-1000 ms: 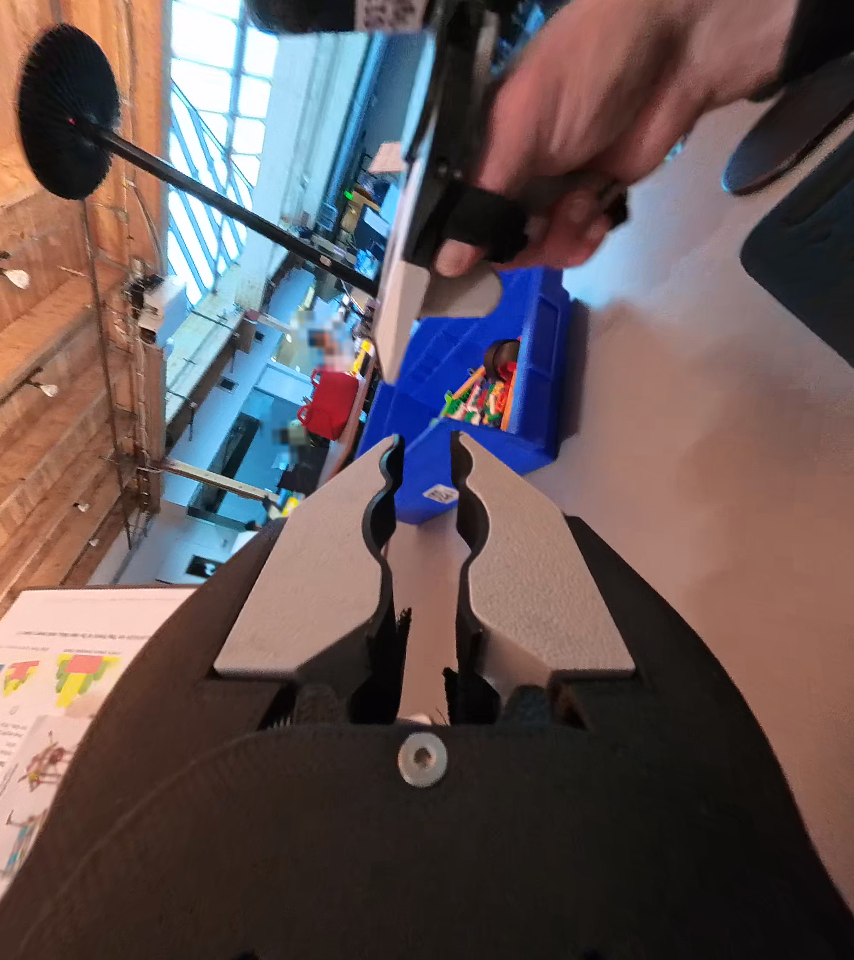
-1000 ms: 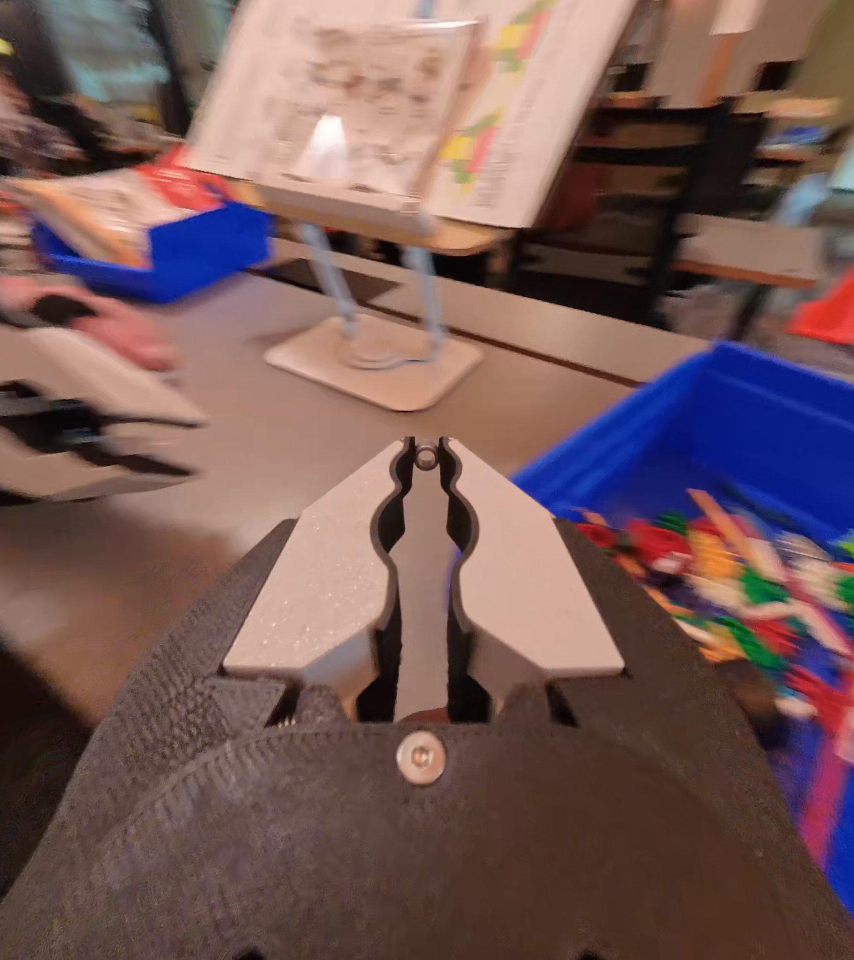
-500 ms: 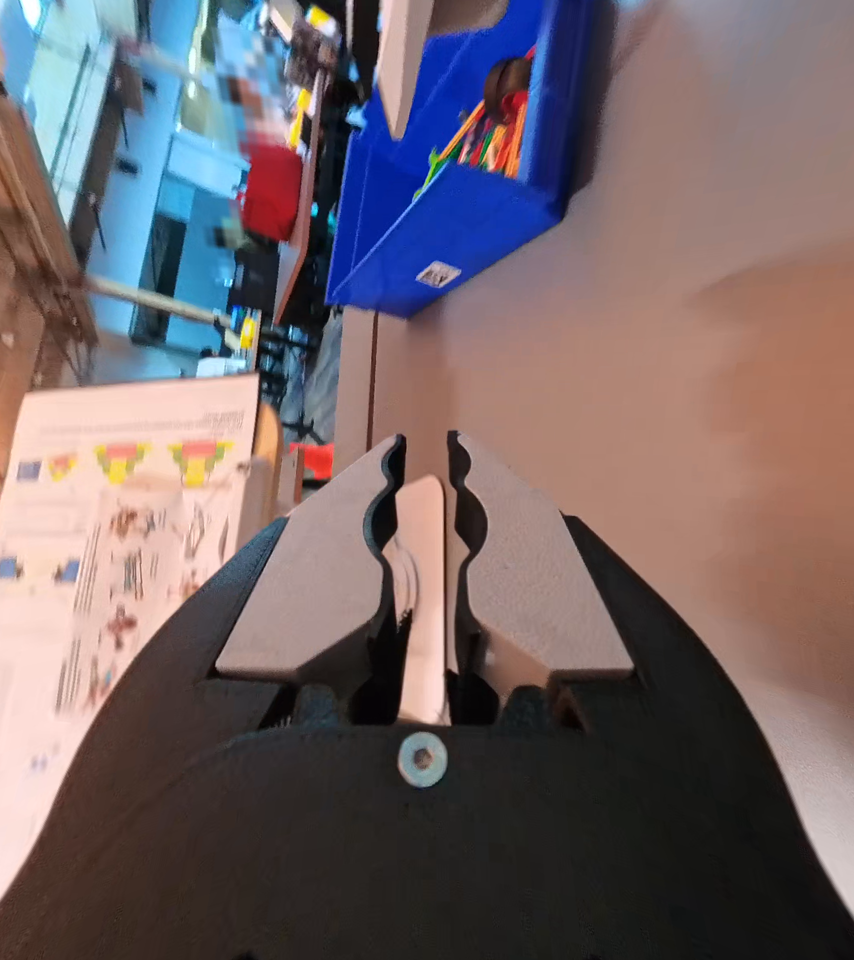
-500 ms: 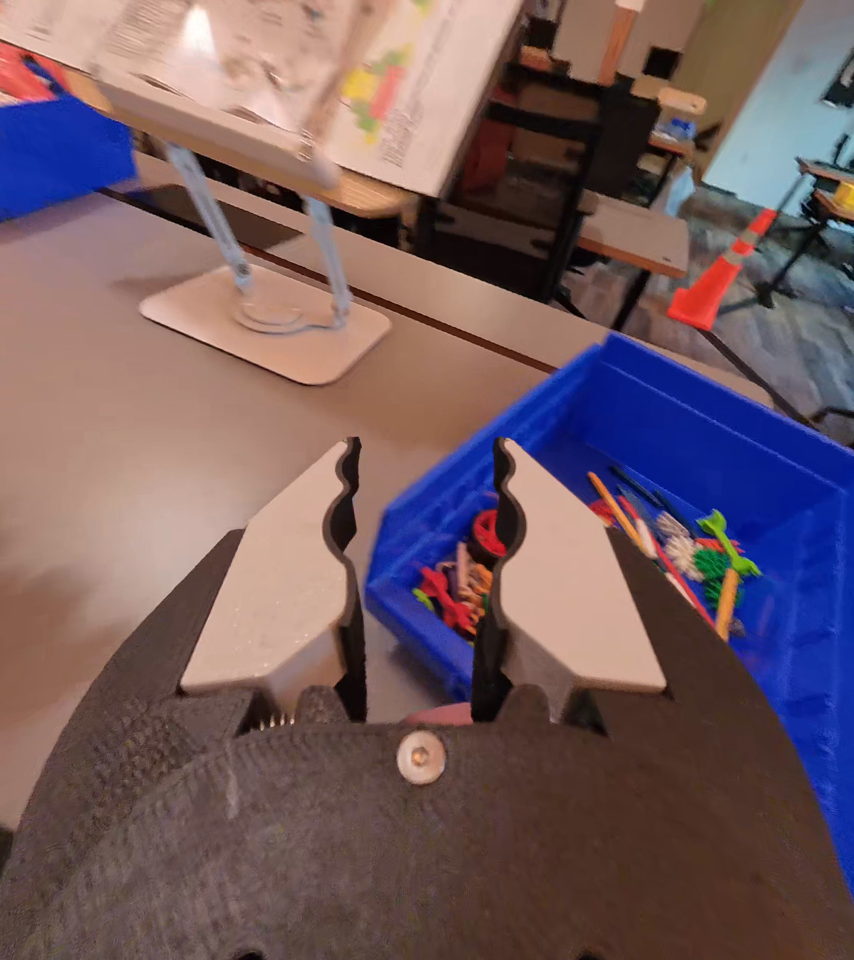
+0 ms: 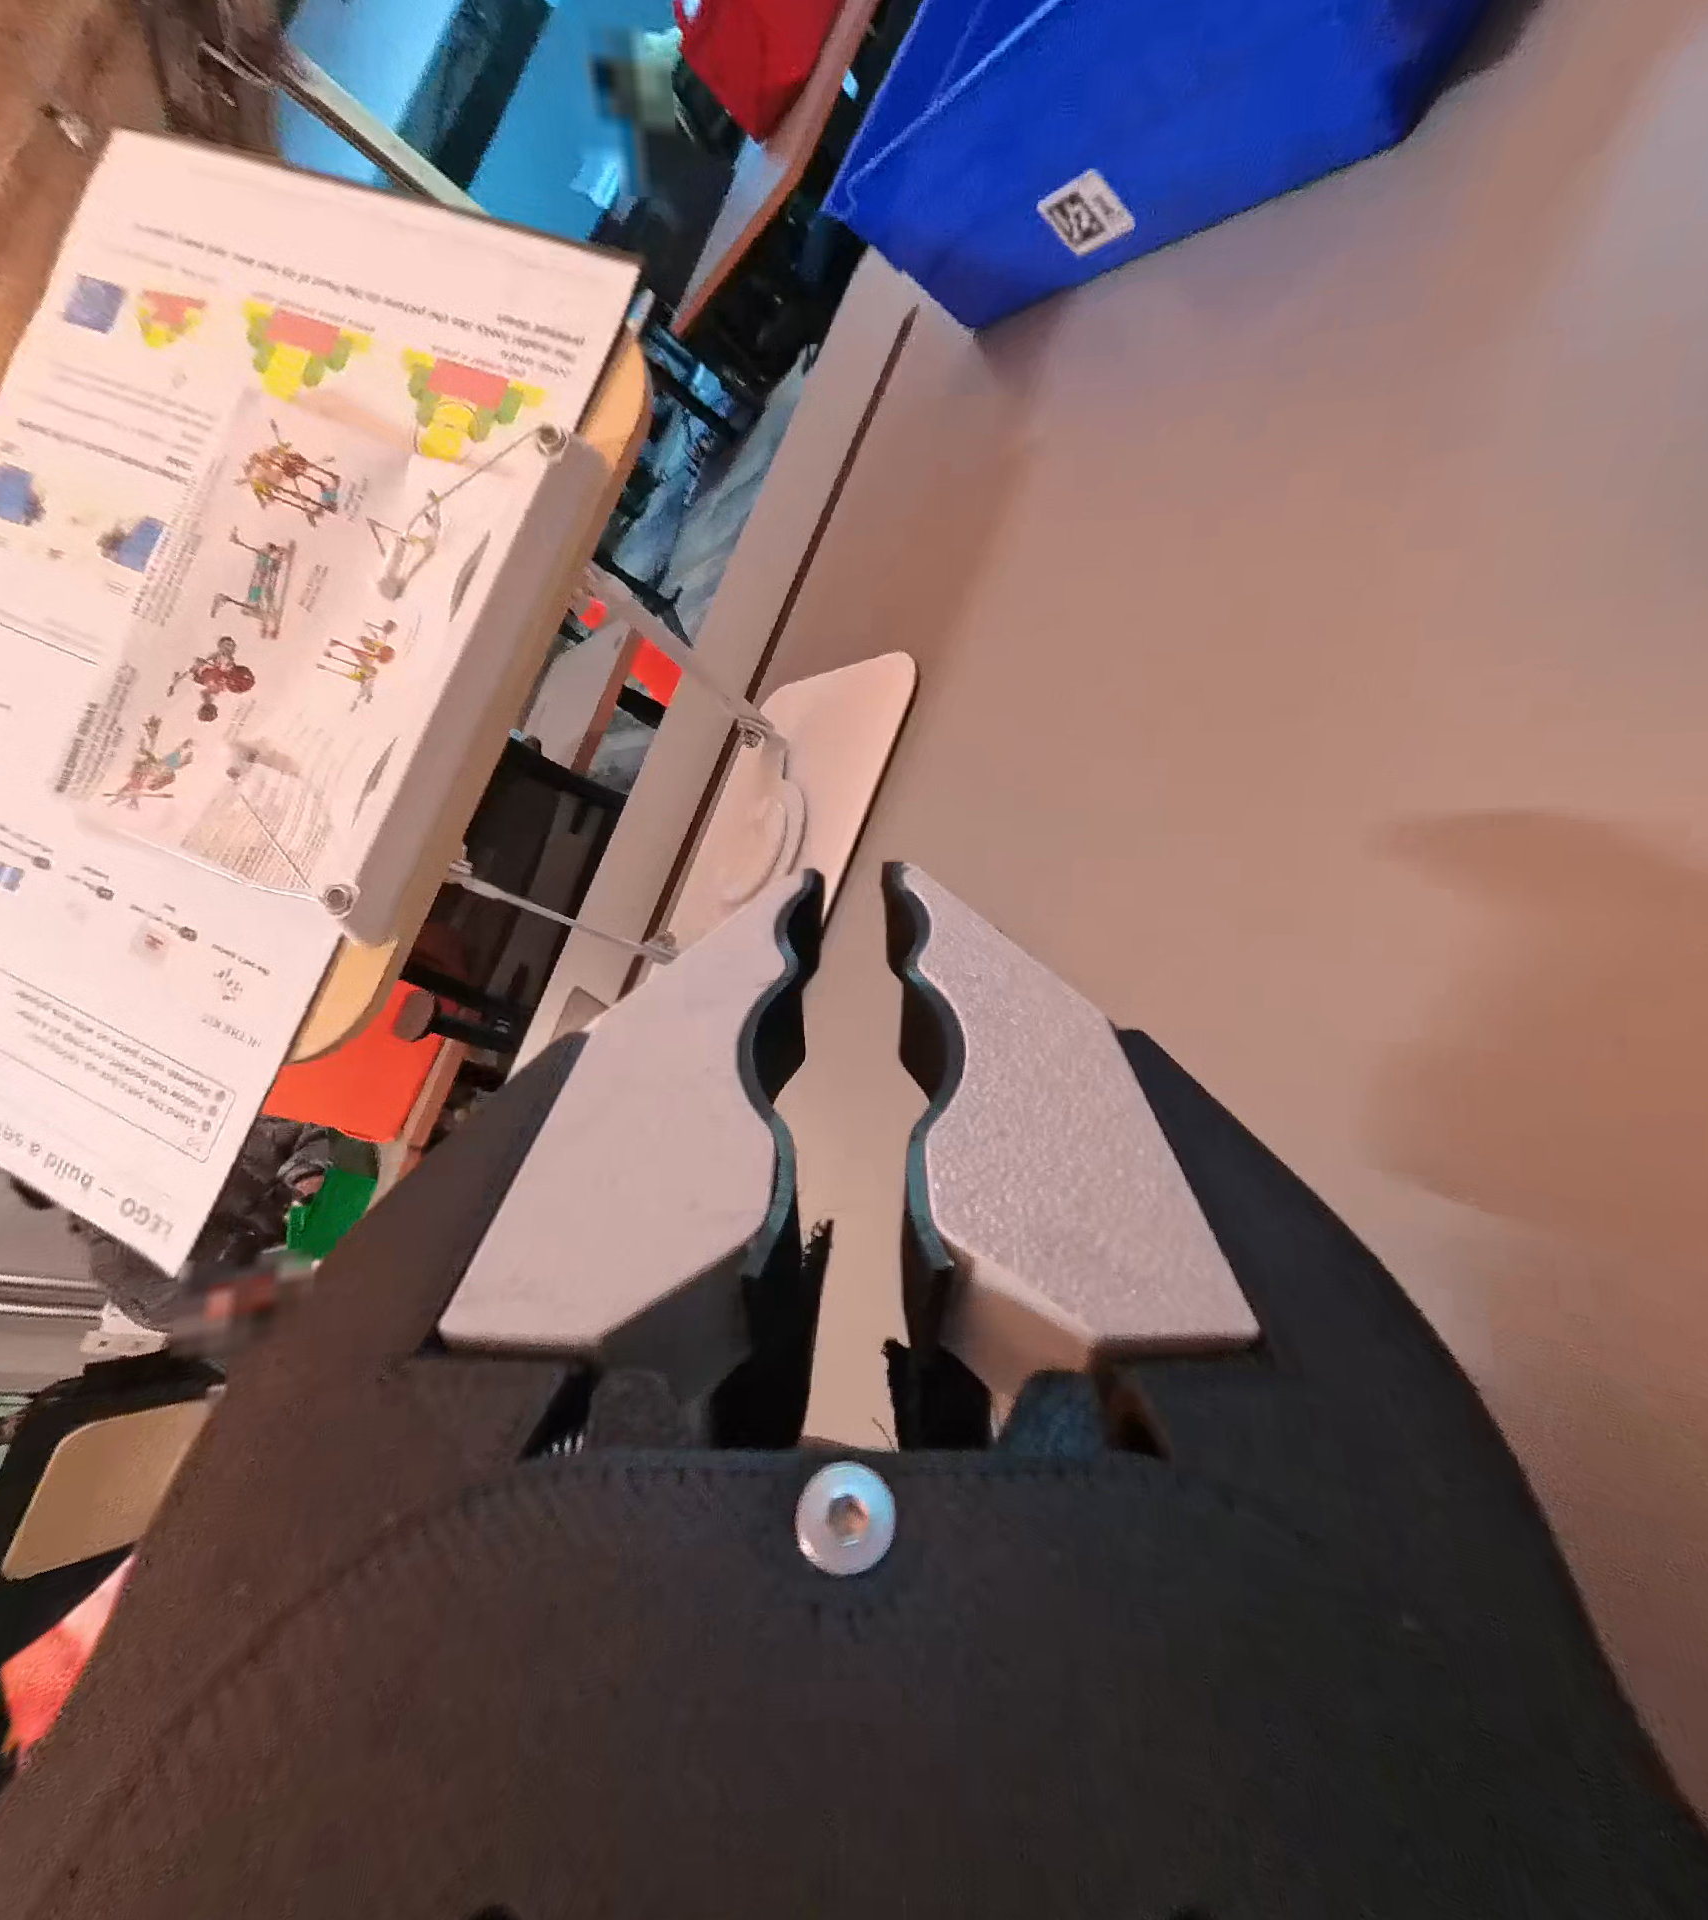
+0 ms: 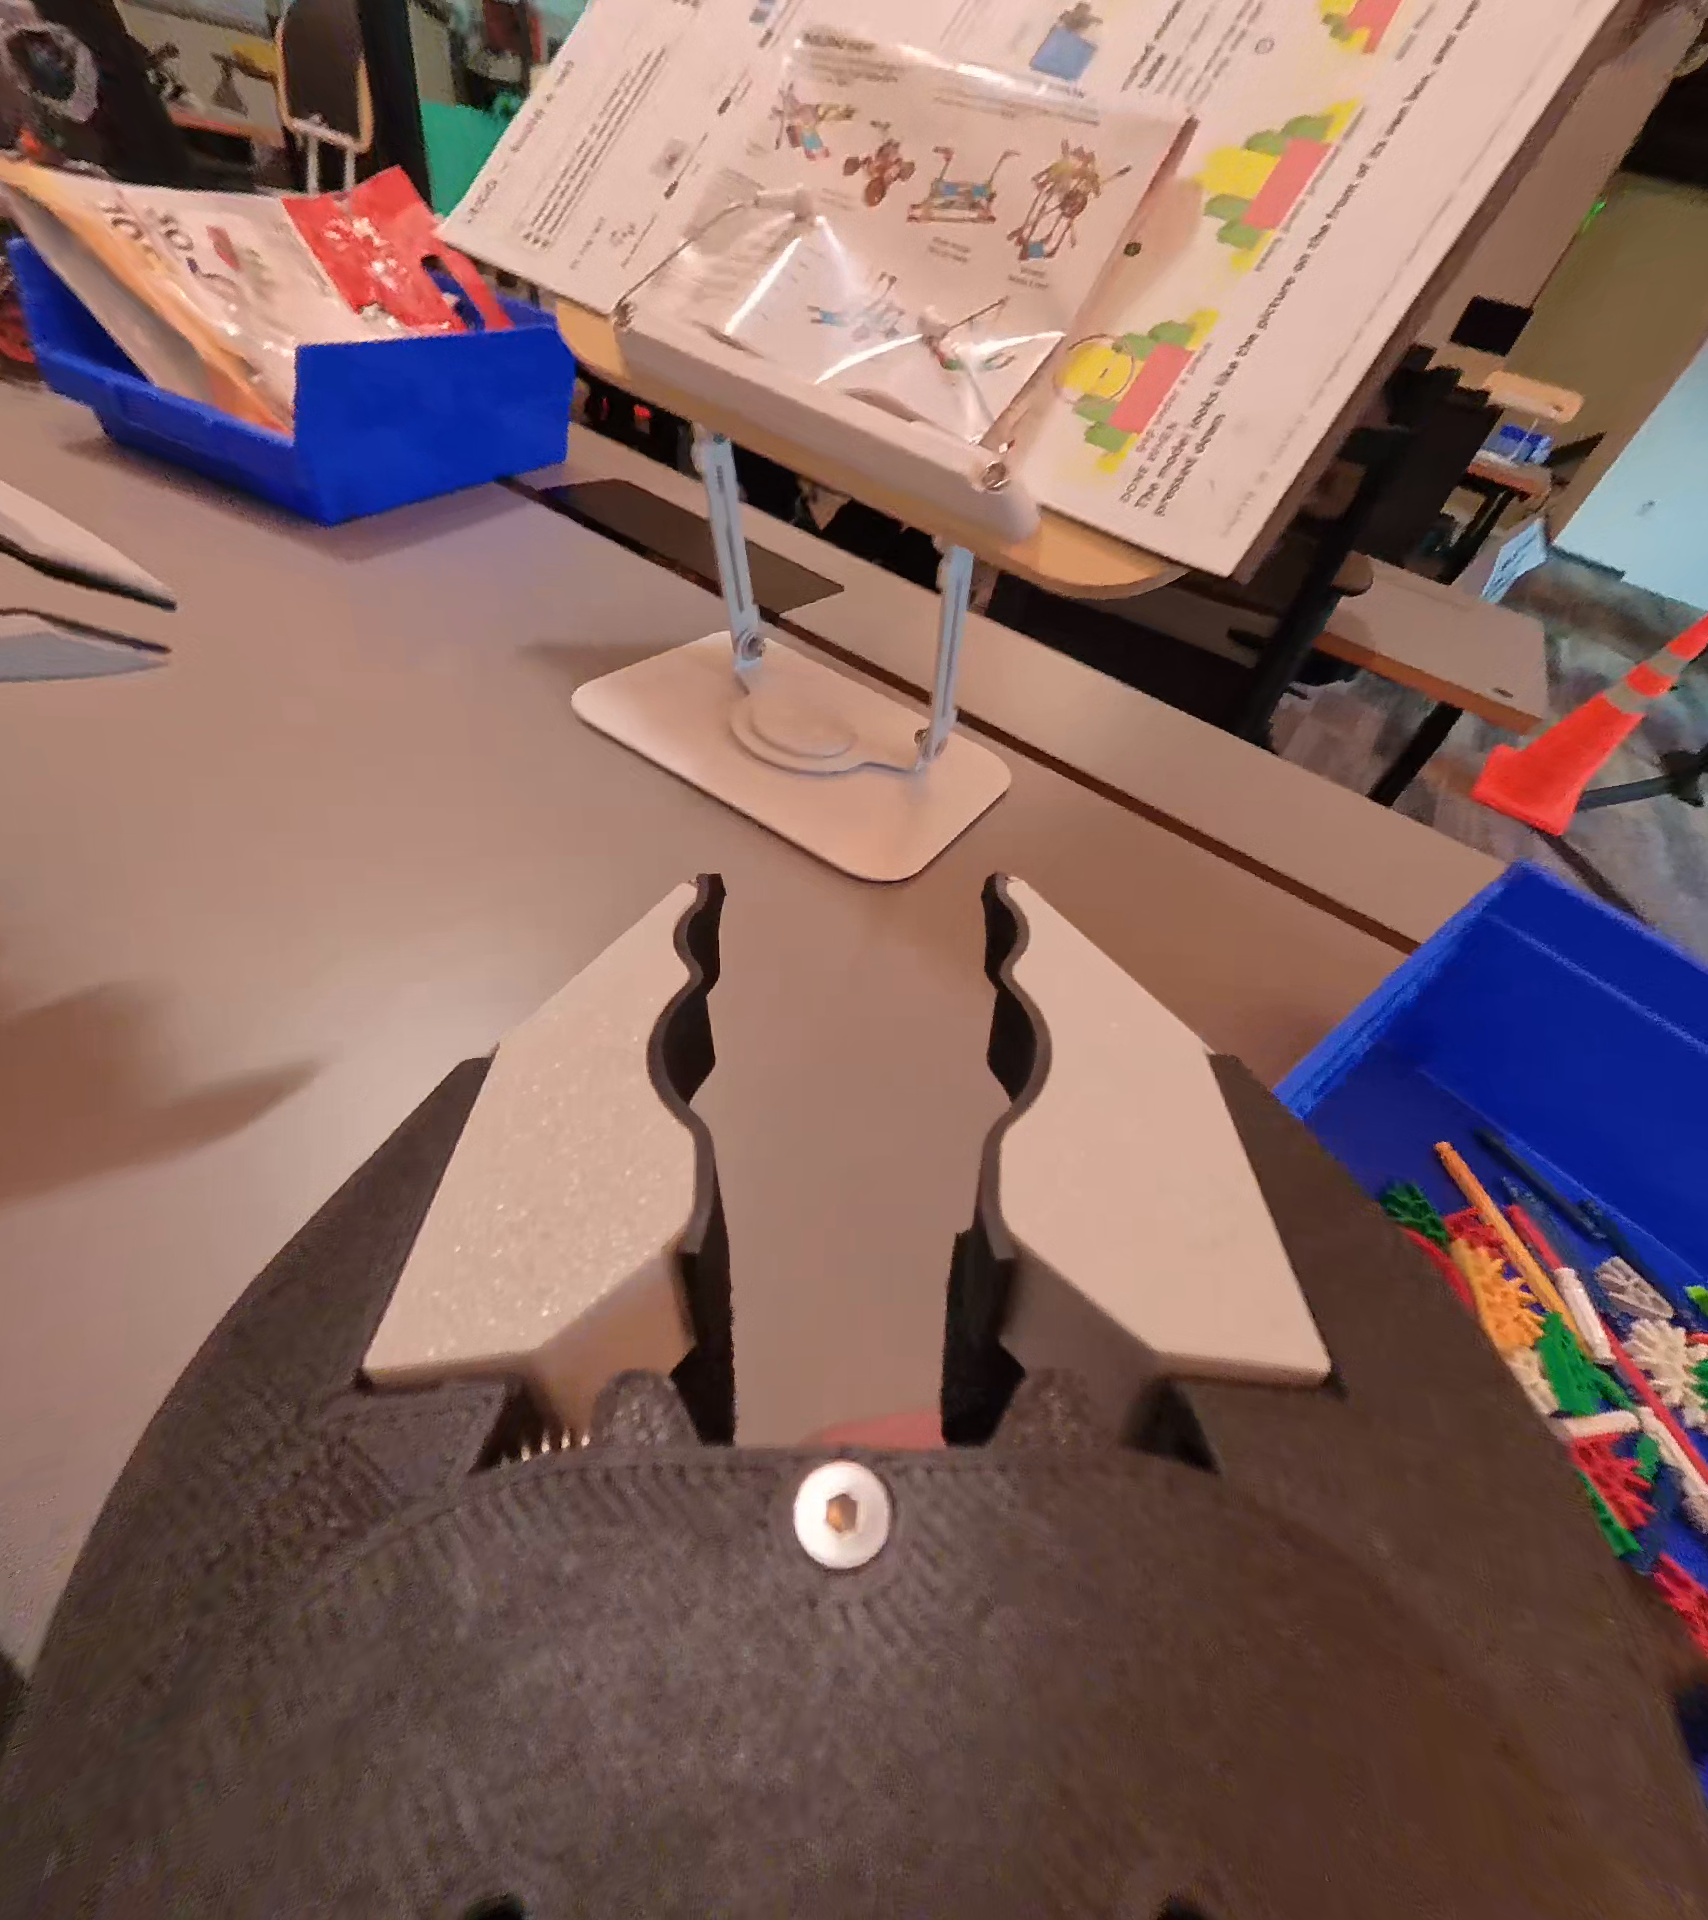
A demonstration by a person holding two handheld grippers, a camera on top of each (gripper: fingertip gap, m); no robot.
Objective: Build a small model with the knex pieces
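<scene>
Right wrist view: right tool point(image 6: 852, 894) gapes empty above grey table point(image 6: 362, 831); left's perhaps narrowly parted.

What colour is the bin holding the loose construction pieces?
Blue. The bin shows best in the right wrist view, beside the right gripper.

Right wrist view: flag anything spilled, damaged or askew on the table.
Nothing stands out. The stand sits flat on the table, its sheets clipped in place. The rods lie jumbled but inside the near bin; the far bin holds leaning packets. The right claw is open and empty.
</scene>
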